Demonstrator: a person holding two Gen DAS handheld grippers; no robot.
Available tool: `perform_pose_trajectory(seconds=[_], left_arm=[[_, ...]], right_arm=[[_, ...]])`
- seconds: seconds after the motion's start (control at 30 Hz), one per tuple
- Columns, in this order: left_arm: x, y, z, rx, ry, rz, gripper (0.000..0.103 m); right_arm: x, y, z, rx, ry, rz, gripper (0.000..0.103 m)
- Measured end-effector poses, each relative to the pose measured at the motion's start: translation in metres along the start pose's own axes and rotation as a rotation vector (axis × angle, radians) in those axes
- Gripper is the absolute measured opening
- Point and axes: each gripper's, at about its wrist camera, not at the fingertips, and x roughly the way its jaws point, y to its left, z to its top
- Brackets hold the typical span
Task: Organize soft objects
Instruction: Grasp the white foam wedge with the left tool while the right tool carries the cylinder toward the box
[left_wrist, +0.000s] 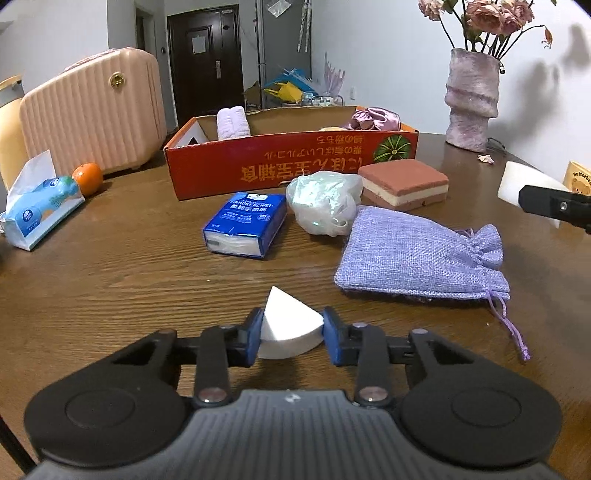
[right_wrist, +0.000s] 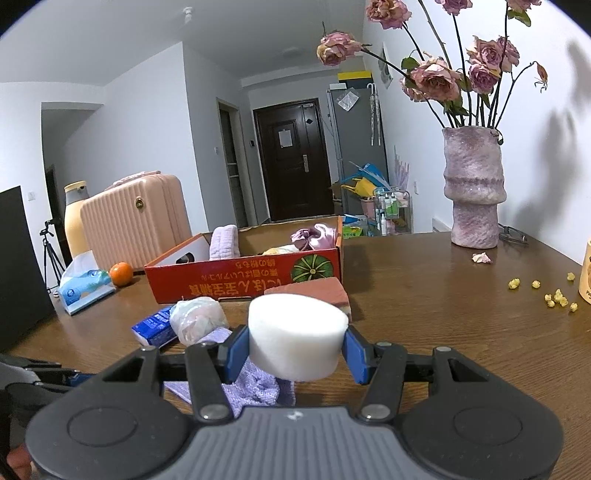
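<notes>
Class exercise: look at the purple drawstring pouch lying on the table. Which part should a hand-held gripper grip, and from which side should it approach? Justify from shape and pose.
Probably the gathered neck of the purple drawstring pouch, on the right end in the left wrist view. The pouch lies flat on the table, so its broad body offers little to pinch, while the cinched ruffle stands up narrow. Come from above, jaws across the neck.

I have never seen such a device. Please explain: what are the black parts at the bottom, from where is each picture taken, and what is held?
A person holds two hand grippers, each carrying a camera looking along its blue fingers. The left gripper is shut on a white wedge-shaped sponge. The right gripper is shut on a white round sponge. On the brown wooden table lie a lilac woven drawstring pouch, a blue tissue pack and a red cardboard box with soft things inside.
</notes>
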Motion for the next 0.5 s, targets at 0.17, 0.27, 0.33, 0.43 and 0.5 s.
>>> perform_pose_trajectory(seconds=[0.17, 0.27, 0.33, 0.43, 0.5], left_arm=[[-0.001, 0.003, 0.001, -0.013, -0.005, -0.006, 0.034], [-0.004, 0.003, 0.002, -0.015, -0.018, -0.005, 0.033], [-0.007, 0.004, 0.002, -0.017, -0.032, -0.002, 0.033], [-0.011, 0.005, 0.003, -0.025, -0.056, 0.006, 0.033], [-0.015, 0.007, 0.005, -0.031, -0.075, 0.003, 0.033]], right_arm=[[0.002, 0.001, -0.001, -0.007, 0.007, -0.007, 0.054], [0.002, 0.002, -0.001, -0.010, 0.009, -0.007, 0.054], [0.003, 0.003, -0.002, -0.013, 0.011, -0.008, 0.054], [0.005, 0.004, -0.003, -0.019, 0.013, -0.008, 0.054], [0.005, 0.005, -0.003, -0.026, 0.008, -0.004, 0.054]])
